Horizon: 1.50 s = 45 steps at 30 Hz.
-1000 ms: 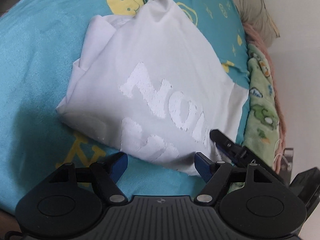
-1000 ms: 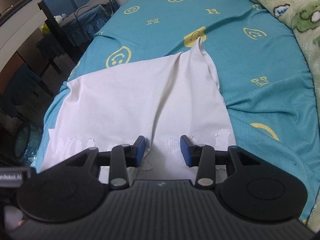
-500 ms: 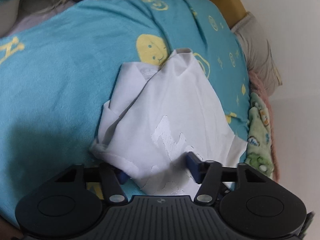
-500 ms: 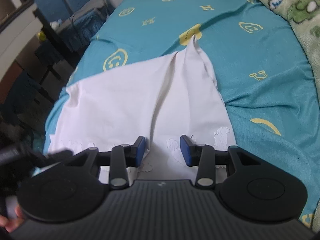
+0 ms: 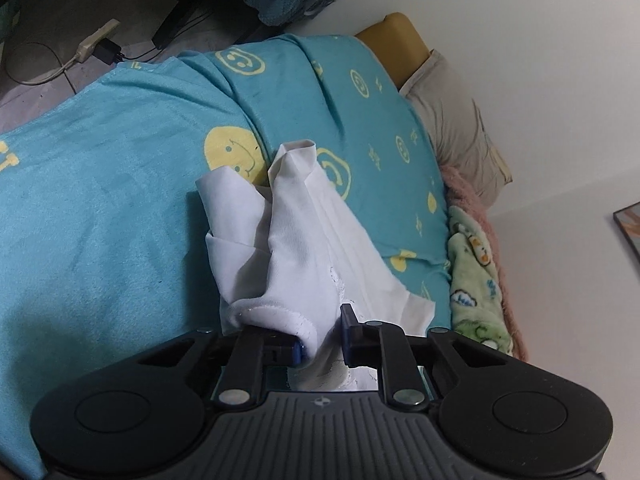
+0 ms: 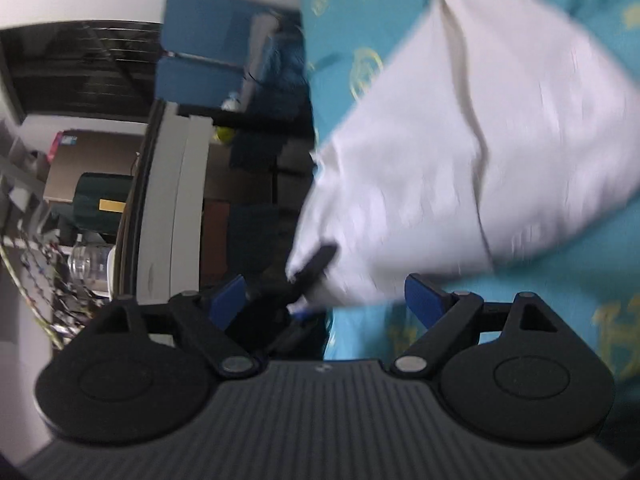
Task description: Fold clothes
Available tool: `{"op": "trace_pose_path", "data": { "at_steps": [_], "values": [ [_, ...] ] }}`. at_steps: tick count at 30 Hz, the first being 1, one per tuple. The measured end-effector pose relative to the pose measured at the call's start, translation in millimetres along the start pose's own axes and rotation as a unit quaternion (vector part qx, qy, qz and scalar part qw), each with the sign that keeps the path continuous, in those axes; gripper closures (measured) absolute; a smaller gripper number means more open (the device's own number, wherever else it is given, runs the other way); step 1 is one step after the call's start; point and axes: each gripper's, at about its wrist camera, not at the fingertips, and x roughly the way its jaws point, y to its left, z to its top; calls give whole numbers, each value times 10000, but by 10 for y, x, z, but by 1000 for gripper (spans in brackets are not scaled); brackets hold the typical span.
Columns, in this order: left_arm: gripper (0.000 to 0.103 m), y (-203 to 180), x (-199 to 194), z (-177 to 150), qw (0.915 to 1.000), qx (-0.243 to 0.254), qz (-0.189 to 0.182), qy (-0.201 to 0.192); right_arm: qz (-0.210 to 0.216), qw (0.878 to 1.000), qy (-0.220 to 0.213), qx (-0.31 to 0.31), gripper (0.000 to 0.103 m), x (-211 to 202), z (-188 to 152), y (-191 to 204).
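Our left gripper (image 5: 323,334) is narrowed on a bunched edge of the white shirt (image 5: 304,240), the cloth pinched between its blue pads (image 5: 347,334) and draped over the left one. From there the shirt runs toward 12 o'clock across the teal bedsheet (image 5: 100,208), gathered into folds, with a pointed tip at its far end just beside a yellow smiley (image 5: 232,152). At 3 o'clock a green blanket (image 5: 476,276) lies along the sheet's edge, and past it, toward 1 o'clock, a beige pillow (image 5: 456,128) rests against the white wall (image 5: 540,60). At 11 o'clock, off the bed, a power strip (image 5: 98,40) sits on the floor. Our right gripper (image 6: 326,300) stands wide and holds nothing; this view is blurred. Between its fingers, at about 12 o'clock, we see the other gripper's dark finger against the shirt's near corner. The shirt (image 6: 460,140) spreads toward 1 o'clock over the sheet (image 6: 560,288), with a long crease down it. At 11 o'clock a blue chair (image 6: 208,48) stands beside the bed.
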Motion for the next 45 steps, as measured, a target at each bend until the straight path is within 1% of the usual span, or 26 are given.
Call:
{"op": "trace_pose_path", "data": {
  "at_steps": [3,4,6,9,10,13,14,15,16,17,18,19,21,22,23,25,30,34,38,41,45],
  "values": [
    [85,17,-33,29,10000,-5,-44,-53,24,9967,72,813,14,126,20,-250],
    [85,35,-34,42,9999,-26,-59,-96,-22,9940,-53,1089,14,131,41,-351],
    [86,38,-57,61,9995,-50,-145,-259,-261,9882,-497,1426,14,106,26,-501],
    [87,-7,-68,108,9986,20,-241,-460,-437,9847,-860,1451,15,30,40,-509],
    [87,-22,-69,115,9983,49,-262,-511,-496,9832,-981,1459,24,4,45,-512],
    [87,-50,-52,136,9979,107,-291,-562,-671,9775,-1341,1481,28,-72,60,-520],
    [87,-43,-49,142,9980,98,-298,-554,-729,9753,-1461,1487,30,-98,64,-523],
    [87,-35,-44,147,9980,75,-311,-542,-787,9729,-1581,1494,36,-123,69,-526],
    [87,-26,-34,152,9980,49,-324,-538,-845,9703,-1700,1500,40,-149,74,-529],
    [87,-22,-33,152,9980,44,-326,-537,-902,9675,-1819,1506,40,-174,79,-531],
    [87,-24,-35,149,9981,68,-316,-534,-960,9646,-1937,1511,44,-200,84,-534],
    [87,-27,-37,146,9981,97,-304,-529,-1017,9615,-2055,1517,55,-225,88,-537],
    [87,-37,-35,144,9981,157,-274,-525,-1122,9557,-2264,1509,61,-272,99,-539],
    [87,-39,-38,146,9981,186,-262,-526,-1144,9560,-2280,1447,67,-283,106,-528],
    [87,-49,-47,145,9981,233,-223,-533,-1166,9563,-2295,1385,70,-295,113,-516],
    [87,-85,-81,127,9974,375,-140,-600,-1209,9568,-2326,1261,73,-317,127,-494],
    [88,-207,-219,30,9947,706,-132,-738,-1211,9560,-2490,970,78,-407,108,-408],
    [88,-319,-395,-59,9915,960,-275,-833,-1091,9530,-2735,715,81,-582,11,-272],
    [88,-482,-619,-174,9863,1344,-399,-874,-967,9506,-2926,361,81,-819,-173,-104],
    [88,-524,-764,-272,9869,1300,-514,-807,-888,9504,-2970,240,82,-991,-357,-86],
    [88,-616,-884,-378,9893,1139,-684,-596,-777,9507,-2986,310,82,-1309,-460,-35]
  ]
}}
